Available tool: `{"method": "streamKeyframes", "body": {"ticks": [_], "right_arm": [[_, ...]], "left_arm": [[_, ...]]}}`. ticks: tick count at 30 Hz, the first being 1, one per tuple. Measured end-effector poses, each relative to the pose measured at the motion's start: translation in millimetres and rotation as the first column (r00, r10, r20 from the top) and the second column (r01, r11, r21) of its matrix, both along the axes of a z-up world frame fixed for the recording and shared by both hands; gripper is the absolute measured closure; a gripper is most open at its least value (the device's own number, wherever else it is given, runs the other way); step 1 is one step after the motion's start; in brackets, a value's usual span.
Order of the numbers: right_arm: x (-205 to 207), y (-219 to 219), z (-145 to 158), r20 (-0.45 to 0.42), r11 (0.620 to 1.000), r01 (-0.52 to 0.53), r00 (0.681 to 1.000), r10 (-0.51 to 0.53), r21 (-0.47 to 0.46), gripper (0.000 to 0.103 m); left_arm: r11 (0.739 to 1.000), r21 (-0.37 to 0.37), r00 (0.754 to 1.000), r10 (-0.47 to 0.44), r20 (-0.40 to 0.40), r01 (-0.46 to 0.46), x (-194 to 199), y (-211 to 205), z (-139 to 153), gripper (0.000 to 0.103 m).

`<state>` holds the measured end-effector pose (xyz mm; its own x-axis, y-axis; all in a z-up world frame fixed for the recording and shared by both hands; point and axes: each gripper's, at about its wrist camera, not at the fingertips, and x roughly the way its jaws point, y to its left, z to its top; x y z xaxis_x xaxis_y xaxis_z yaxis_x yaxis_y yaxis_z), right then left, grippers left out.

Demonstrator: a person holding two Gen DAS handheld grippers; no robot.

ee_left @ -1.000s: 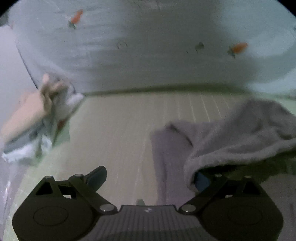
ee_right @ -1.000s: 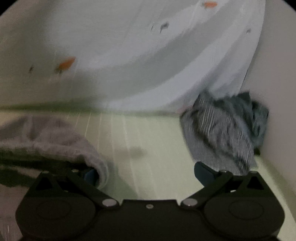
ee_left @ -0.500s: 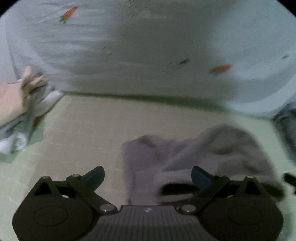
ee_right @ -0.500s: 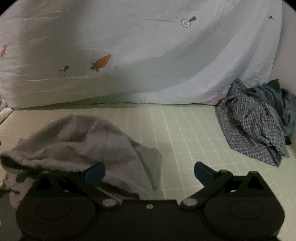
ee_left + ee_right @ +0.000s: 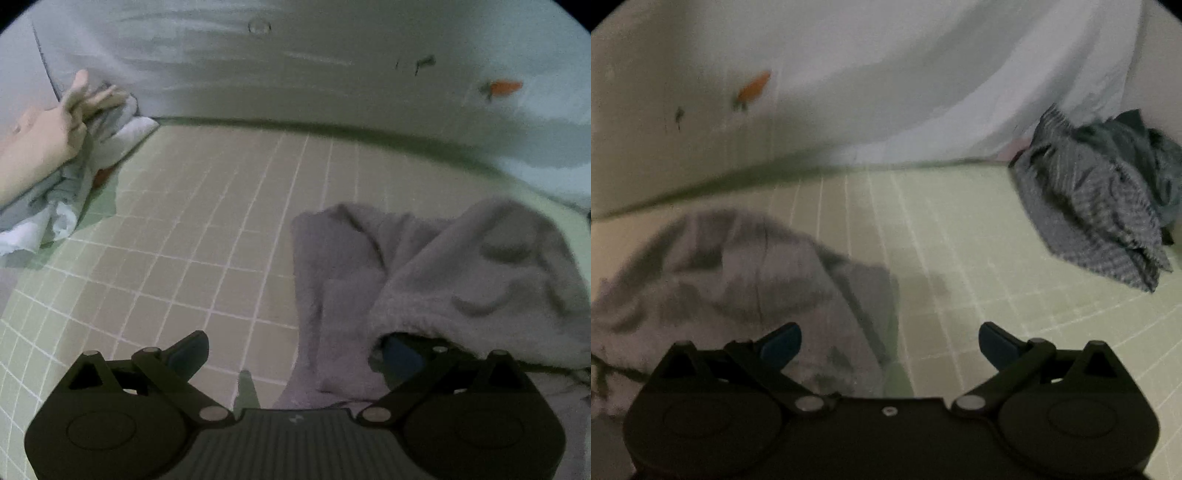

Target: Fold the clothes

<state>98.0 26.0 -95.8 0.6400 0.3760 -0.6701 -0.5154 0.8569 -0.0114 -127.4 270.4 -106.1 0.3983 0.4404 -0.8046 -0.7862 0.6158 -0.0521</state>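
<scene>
Both grippers hang low over the green gridded mat (image 5: 207, 236), pointing toward the white sheet (image 5: 332, 74) with small carrot prints that hangs at the back.

The left gripper (image 5: 295, 350) has its jaws spread wide. Its left fingertip (image 5: 188, 350) stands over bare mat, while the right one is tucked under the raised edge of the grey towel (image 5: 461, 280), so only a bit of blue shows in the shadow there. Whether that finger touches the cloth I cannot tell. The jaws hold nothing.

The right gripper (image 5: 890, 343) is just as wide open and empty. Its left fingertip (image 5: 783, 341) sits over the crumpled grey towel (image 5: 738, 280); the right one is over bare mat. The towel lies bunched on the mat between the two grippers, part flat and part humped up.

Only the left camera shows a bare hand (image 5: 55, 125) at the far left edge, fingers resting on a pale heap of cloth (image 5: 66, 199); the arm is cut off by the frame. Only the right camera shows the checked shirt (image 5: 1097, 221) piled at the far right with a darker garment behind it, well apart from the towel. Both views are dim and smeared, so the folds are hard to read.
</scene>
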Motion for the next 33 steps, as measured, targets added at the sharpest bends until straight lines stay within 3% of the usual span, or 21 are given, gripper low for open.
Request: {"method": "streamKeyframes", "body": {"ticks": [5,16,28,31,33], "right_arm": [[-18.0,-29.7,5.4,-0.015,1.0,-0.003,1.0,0.003,0.02,0.0],[-84.1,-81.8,-33.4,-0.199,0.995,-0.079,0.978,0.065,-0.064,0.0],[-126.7,-111.8,-55.4,-0.294,0.99,-0.119,0.952,0.09,-0.081,0.0],[-132.8,-112.4,-54.0,-0.301,0.987,-0.138,0.947,0.107,-0.081,0.0],[-137.7,-109.0,-53.5,-0.305,0.984,-0.147,0.946,0.11,-0.1,0.0]], "left_arm": [[0.999,-0.016,1.0,0.028,-0.01,-0.029,-27.7,-21.0,3.0,0.004],[0.988,-0.137,0.993,0.055,-0.109,-0.07,-96.3,-74.7,-26.6,0.004],[0.977,-0.213,0.987,-0.045,-0.151,0.012,-122.5,-116.7,-45.4,0.004],[0.972,-0.231,0.986,-0.071,-0.154,0.034,-126.0,-125.8,-48.6,0.006],[0.967,-0.251,0.985,-0.091,-0.146,0.052,-127.4,-129.1,-49.0,0.013]]}}
